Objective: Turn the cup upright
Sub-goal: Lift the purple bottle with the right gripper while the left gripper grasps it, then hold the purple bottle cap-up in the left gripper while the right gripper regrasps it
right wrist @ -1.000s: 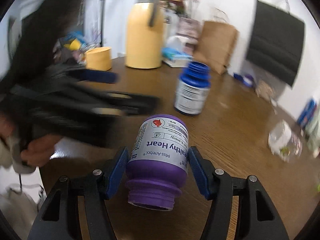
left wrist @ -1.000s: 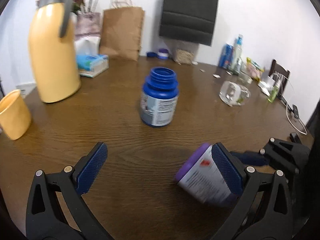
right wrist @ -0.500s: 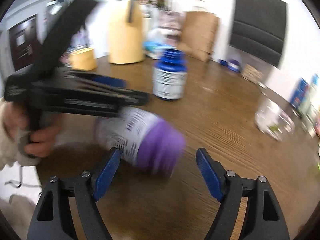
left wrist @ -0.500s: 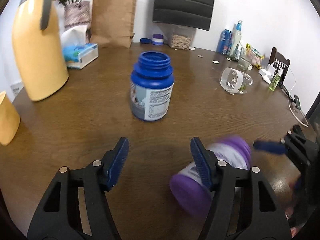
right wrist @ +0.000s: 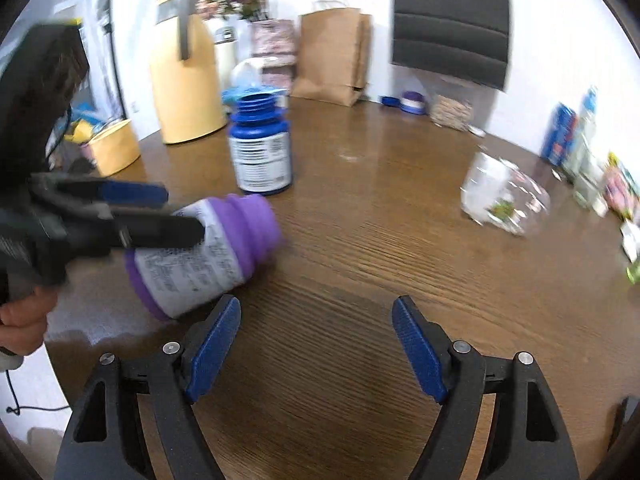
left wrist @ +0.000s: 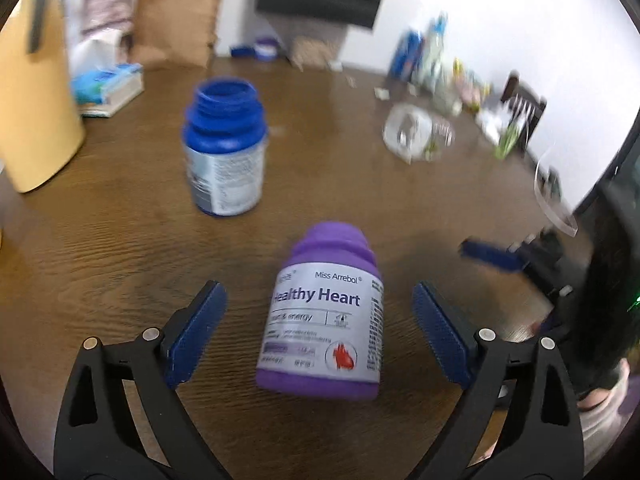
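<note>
A clear glass cup [left wrist: 412, 136] [right wrist: 500, 196] lies on its side at the right of the brown table [left wrist: 120, 260]. A purple "Healthy Heart" bottle [left wrist: 324, 320] [right wrist: 208, 256] lies on its side, neck pointing away, between the fingers of my left gripper [left wrist: 316, 290] [right wrist: 182, 213]. That gripper is open, with a gap on each side of the bottle. My right gripper [right wrist: 316, 312] is open and holds nothing, to the right of the bottle. One of its blue fingers [left wrist: 488, 256] shows in the left wrist view.
An open blue bottle [left wrist: 224, 148] [right wrist: 262, 148] stands upright behind the purple one. A yellow thermos [right wrist: 184, 80], a yellow cup [right wrist: 114, 146] and a paper bag [right wrist: 332, 52] stand at the back left. Bottles and packets line the far right edge.
My right gripper held the purple bottle upside down, then opened and drew back. The bottle now lies on the table. My left gripper swung right and straddles it.
</note>
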`<state>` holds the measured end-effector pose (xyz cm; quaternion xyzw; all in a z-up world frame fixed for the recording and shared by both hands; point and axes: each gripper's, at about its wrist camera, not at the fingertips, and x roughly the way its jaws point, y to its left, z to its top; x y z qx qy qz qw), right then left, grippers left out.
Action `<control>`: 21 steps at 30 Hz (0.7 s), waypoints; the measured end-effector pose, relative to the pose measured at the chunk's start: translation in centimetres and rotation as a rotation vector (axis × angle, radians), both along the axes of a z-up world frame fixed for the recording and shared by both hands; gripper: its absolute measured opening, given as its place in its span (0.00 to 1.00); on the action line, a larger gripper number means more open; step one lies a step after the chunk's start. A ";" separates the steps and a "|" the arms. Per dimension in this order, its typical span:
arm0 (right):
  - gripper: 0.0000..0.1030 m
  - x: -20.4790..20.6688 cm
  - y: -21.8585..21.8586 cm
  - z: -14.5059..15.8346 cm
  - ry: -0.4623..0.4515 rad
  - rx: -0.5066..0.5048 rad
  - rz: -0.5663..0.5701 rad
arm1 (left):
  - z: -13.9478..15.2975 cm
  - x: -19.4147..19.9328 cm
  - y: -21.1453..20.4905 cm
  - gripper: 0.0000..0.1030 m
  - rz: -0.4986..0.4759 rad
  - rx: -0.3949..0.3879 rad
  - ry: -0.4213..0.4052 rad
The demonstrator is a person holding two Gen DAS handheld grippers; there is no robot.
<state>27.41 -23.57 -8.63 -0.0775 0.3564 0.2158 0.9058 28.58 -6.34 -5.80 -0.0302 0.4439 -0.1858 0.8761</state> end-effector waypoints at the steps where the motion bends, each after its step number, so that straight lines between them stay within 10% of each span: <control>1: 0.81 -0.1 -0.5 0.2 -0.005 0.000 -0.013 | -0.4 0.4 -0.4 0.80 -0.012 0.010 0.025; 2: 0.81 -0.1 -0.9 0.3 -0.005 0.000 -0.026 | -0.8 0.8 -0.7 0.59 -0.030 0.009 0.053; 21: 0.81 0.8 -3.3 2.7 0.026 0.305 -0.006 | -0.5 -0.5 -1.6 0.58 -0.112 0.041 -0.022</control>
